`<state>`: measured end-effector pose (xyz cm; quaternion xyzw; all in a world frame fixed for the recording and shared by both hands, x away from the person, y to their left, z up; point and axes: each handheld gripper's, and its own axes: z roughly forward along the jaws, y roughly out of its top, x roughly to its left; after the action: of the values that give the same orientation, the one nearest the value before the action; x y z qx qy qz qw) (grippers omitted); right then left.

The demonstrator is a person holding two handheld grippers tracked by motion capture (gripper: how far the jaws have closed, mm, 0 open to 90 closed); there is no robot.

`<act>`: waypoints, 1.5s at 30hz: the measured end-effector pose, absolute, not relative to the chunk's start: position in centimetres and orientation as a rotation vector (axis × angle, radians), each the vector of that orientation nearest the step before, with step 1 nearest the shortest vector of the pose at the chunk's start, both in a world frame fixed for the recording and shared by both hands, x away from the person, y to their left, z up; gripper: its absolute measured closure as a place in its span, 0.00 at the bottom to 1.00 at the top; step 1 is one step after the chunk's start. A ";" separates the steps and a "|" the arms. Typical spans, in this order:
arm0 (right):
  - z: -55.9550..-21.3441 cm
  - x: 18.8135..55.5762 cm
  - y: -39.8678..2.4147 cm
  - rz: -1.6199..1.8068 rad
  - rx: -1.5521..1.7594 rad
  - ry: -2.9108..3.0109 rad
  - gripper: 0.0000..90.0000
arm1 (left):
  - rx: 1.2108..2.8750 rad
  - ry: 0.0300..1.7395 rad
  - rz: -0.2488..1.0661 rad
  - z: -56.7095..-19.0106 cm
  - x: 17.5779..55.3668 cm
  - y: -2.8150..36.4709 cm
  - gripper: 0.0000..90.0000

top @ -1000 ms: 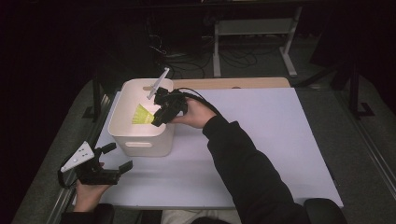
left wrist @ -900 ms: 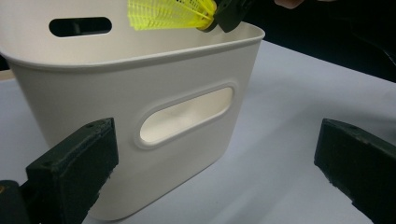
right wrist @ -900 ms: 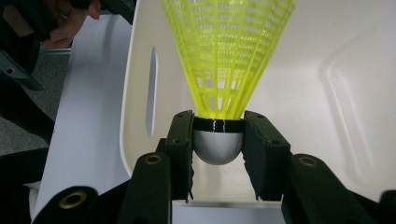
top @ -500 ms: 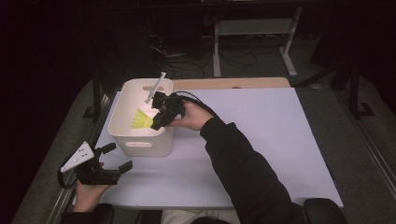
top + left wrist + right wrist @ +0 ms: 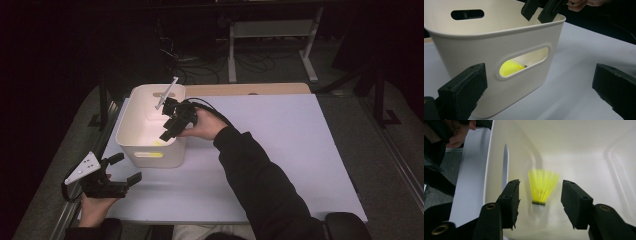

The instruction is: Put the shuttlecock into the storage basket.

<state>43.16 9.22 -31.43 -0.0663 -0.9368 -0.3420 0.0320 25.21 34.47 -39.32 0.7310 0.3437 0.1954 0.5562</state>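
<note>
Shuttlecock [image 5: 543,187], yellow, lies released at the white bin's [image 5: 131,131] 6 o'clock wall; right gripper [image 5: 170,121], jaws just parted and empty, hovers above; left gripper [image 5: 121,176] open, idle; withdrawal remains.

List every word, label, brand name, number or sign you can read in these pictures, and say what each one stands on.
None: no readable text stands on anything here.
The white plastic bin with slot handles is plain, with no label or mark.
The yellow feathered shuttlecock inside it is blurred; no print can be made out.
The pale table sheet is blank.
</note>
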 end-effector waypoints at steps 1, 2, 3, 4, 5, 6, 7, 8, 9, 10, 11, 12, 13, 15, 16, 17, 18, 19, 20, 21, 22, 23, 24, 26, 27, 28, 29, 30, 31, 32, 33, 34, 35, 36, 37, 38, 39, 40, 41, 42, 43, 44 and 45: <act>-31.4 43.2 9.1 -1.055 -0.215 -2.878 0.50 | 1.727 0.811 0.461 -39.3 25.2 34.5 0.00; -31.3 43.3 9.0 -1.059 -0.223 -2.875 0.49 | 1.727 0.810 0.461 -39.3 25.2 34.5 0.00; -31.2 43.4 8.8 -1.065 -0.233 -2.872 0.47 | 1.727 0.810 0.461 -39.3 25.2 34.5 0.00; -31.2 43.4 8.7 -1.072 -0.250 -2.867 0.45 | 1.727 0.810 0.461 -39.3 25.2 34.5 0.00; -31.0 43.5 8.6 -1.081 -0.255 -2.862 0.44 | 1.728 0.810 0.461 -39.3 25.2 34.5 0.00; -31.0 43.5 8.4 -1.088 -0.260 -2.859 0.42 | 1.727 0.810 0.460 -39.3 25.2 34.5 0.00; -30.8 43.5 8.3 -1.091 -0.267 -2.860 0.40 | 1.726 0.810 0.460 -39.3 25.2 34.5 0.00; -30.8 43.5 8.2 -1.096 -0.271 -2.862 0.37 | 1.725 0.811 0.459 -39.3 25.2 34.5 0.00; -30.6 43.5 8.0 -1.105 -0.280 -2.860 0.34 | 1.724 0.812 0.460 -39.3 25.2 34.5 0.00; -30.5 43.5 7.9 -1.109 -0.287 -2.862 0.31 | 1.724 0.812 0.461 -39.3 25.2 34.5 0.00; -30.4 43.5 7.8 -1.114 -0.300 -2.869 0.28 | 1.726 0.811 0.461 -39.3 25.2 34.5 0.00; -30.3 43.5 7.7 -1.124 -0.309 -2.872 0.25 | 1.726 0.812 0.461 -39.3 25.2 34.5 0.00; -30.1 43.4 7.5 -1.135 -0.318 -2.873 0.23 | 1.727 0.812 0.461 -39.3 25.2 34.5 0.00; -29.8 43.3 7.1 -1.165 -0.325 -2.879 0.18 | 1.727 0.812 0.460 -39.3 25.2 34.5 0.00; -29.6 43.3 7.0 -1.181 -0.330 -2.876 0.16 | 1.727 0.812 0.460 -39.3 25.2 34.5 0.00; -29.5 43.2 6.8 -1.190 -0.334 -2.872 0.15 | 1.725 0.812 0.462 -39.3 25.2 34.5 0.00; -29.4 43.2 6.6 -1.205 -0.340 -2.872 0.15 | 1.724 0.815 0.460 -39.3 25.2 34.5 0.00; -29.2 43.1 6.4 -1.212 -0.339 -2.878 0.14 | 1.725 0.815 0.459 -39.3 25.2 34.5 0.00; -29.2 43.1 6.3 -1.217 -0.341 -2.878 0.14 | 1.725 0.815 0.459 -39.3 25.2 34.5 0.00; -29.1 43.1 6.1 -1.219 -0.341 -2.879 0.13 | 1.725 0.815 0.460 -39.3 25.2 34.5 0.00; -29.0 43.1 5.9 -1.224 -0.346 -2.883 0.12 | 1.726 0.815 0.460 -39.3 25.2 34.5 0.00; -29.0 43.1 5.8 -1.228 -0.350 -2.885 0.10 | 1.726 0.815 0.460 -39.3 25.2 34.5 0.00; -28.9 43.1 5.7 -1.236 -0.358 -2.886 0.08 | 1.726 0.815 0.460 -39.3 25.2 34.5 0.00; -28.8 43.1 5.4 -1.246 -0.370 -2.887 0.06 | 1.726 0.816 0.460 -39.3 25.2 34.5 0.00; -28.8 43.1 5.2 -1.256 -0.378 -2.889 0.04 | 1.726 0.815 0.460 -39.3 25.2 34.5 0.00; -28.8 43.0 5.1 -1.260 -0.385 -2.890 0.03 | 1.726 0.815 0.460 -39.3 25.2 34.5 0.00; -28.8 43.0 5.0 -1.261 -0.393 -2.892 0.02 | 1.727 0.816 0.460 -39.3 25.2 34.5 0.00; -28.8 43.0 4.9 -1.261 -0.395 -2.896 0.01 | 1.727 0.816 0.460 -39.3 25.2 34.5 0.00; -28.8 43.0 4.7 -1.267 -0.396 -2.897 0.00 | 1.727 0.816 0.460 -39.3 25.2 34.5 0.00; -28.7 43.0 4.5 -1.273 -0.399 -2.898 0.00 | 1.726 0.816 0.460 -39.3 25.2 34.5 0.00; -28.7 42.9 4.4 -1.284 -0.403 -2.893 0.00 | 1.727 0.816 0.461 -39.3 25.2 34.5 0.00; -28.7 42.9 4.2 -1.290 -0.406 -2.891 0.00 | 1.727 0.816 0.461 -39.3 25.2 34.5 0.00; -28.7 42.9 4.0 -1.294 -0.410 -2.892 0.00 | 1.727 0.817 0.461 -39.3 25.2 34.5 0.00; -28.6 42.8 3.8 -1.299 -0.416 -2.893 0.00 | 1.727 0.817 0.461 -39.3 25.2 34.5 0.00; -28.6 42.8 3.7 -1.300 -0.415 -2.894 0.00 | 1.727 0.817 0.461 -39.3 25.2 34.5 0.00; -28.6 42.8 3.5 -1.309 -0.413 -2.898 0.00 | 1.727 0.817 0.461 -39.3 25.2 34.5 0.00; -28.6 42.7 3.4 -1.315 -0.417 -2.901 0.00 | 1.727 0.817 0.461 -39.4 25.2 34.4 0.00; -28.6 42.7 3.2 -1.324 -0.413 -2.899 0.00 | 1.728 0.818 0.461 -39.4 25.2 34.4 0.00; -28.6 42.6 3.1 -1.326 -0.413 -2.897 0.00 | 1.728 0.818 0.461 -39.4 25.3 34.4 0.00; -28.6 42.5 2.9 -1.327 -0.418 -2.900 0.00 | 1.728 0.818 0.461 -39.4 25.3 34.4 0.00; -28.7 42.5 2.8 -1.331 -0.414 -2.899 0.00 | 1.729 0.818 0.461 -39.4 25.3 34.4 0.00; -28.7 42.5 2.7 -1.326 -0.421 -2.898 0.00 | 1.729 0.818 0.462 -39.4 25.3 34.4 0.00; -28.7 42.4 2.5 -1.328 -0.417 -2.901 0.00 | 1.728 0.819 0.461 -39.4 25.3 34.4 0.00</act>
<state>42.45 2.54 -28.73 -0.1295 -0.9010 -0.4123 -0.0379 25.25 34.44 -39.37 0.7313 0.3466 0.1951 0.5541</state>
